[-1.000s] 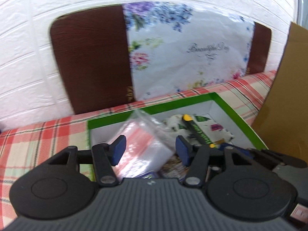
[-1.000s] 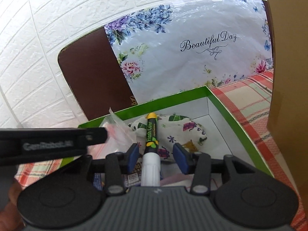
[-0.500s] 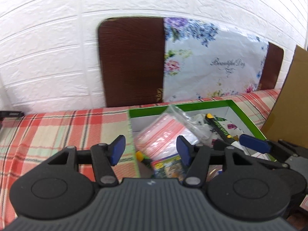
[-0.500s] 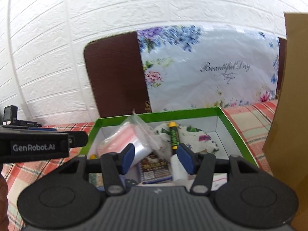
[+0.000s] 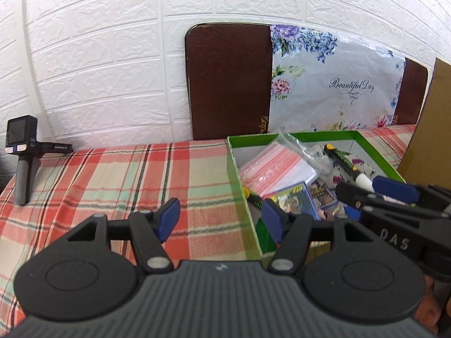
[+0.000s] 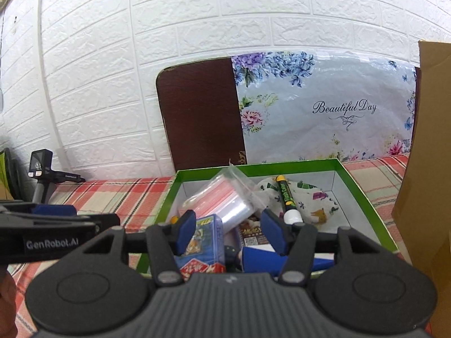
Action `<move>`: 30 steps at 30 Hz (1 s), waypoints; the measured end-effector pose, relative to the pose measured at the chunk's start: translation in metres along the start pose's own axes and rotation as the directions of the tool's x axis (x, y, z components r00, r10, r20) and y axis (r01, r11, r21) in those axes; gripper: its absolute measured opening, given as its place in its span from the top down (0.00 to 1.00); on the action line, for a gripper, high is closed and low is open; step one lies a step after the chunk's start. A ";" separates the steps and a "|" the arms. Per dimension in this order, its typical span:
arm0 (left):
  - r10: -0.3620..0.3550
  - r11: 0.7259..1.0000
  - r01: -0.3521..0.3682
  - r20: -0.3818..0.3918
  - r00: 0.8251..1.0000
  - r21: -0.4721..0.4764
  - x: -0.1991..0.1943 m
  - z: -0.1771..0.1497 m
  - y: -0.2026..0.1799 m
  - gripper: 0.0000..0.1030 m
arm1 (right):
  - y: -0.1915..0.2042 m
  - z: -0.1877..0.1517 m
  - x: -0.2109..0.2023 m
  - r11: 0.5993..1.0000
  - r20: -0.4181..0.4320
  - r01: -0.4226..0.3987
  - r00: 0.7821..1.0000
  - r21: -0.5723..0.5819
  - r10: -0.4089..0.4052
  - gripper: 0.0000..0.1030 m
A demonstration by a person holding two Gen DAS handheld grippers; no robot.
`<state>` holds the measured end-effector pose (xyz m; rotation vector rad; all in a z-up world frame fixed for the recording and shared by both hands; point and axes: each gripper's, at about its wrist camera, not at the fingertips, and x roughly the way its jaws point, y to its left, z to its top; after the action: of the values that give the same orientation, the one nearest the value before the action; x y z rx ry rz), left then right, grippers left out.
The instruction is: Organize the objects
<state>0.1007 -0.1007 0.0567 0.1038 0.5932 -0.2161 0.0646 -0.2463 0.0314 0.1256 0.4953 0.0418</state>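
Both tools pulled back from green box (image 6: pixel 363 194), opening, empty | box's near contents seemingly hidden

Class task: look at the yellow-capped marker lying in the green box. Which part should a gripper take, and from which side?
Grip the marker at mid-barrel, probably from above. It lies slanted on the patterned cloth, so its upper length is exposed. Set the fingers across the barrel, one on each long side. The plastic bag crowds one flank, and the green box wall blocks a level approach.
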 end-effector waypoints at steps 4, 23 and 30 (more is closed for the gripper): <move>0.004 1.000 -0.004 -0.002 1.000 0.012 -0.012 -0.010 -0.003 0.35 | 0.004 -0.007 -0.019 1.000 0.025 -0.009 1.000 -0.001 0.009 0.48; -0.007 0.999 0.006 0.024 1.000 0.037 -0.052 -0.039 -0.012 0.23 | 0.011 -0.035 -0.087 1.000 0.095 -0.013 0.995 -0.009 0.014 0.45; 0.005 0.999 -0.006 0.029 1.000 0.036 -0.059 -0.045 -0.012 0.18 | 0.014 -0.040 -0.101 1.000 0.113 -0.021 0.993 -0.005 0.021 0.44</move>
<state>0.0255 -0.0947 0.0524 0.1373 0.5603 -0.2225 -0.0432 -0.2350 0.0458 0.1287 0.3806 0.0562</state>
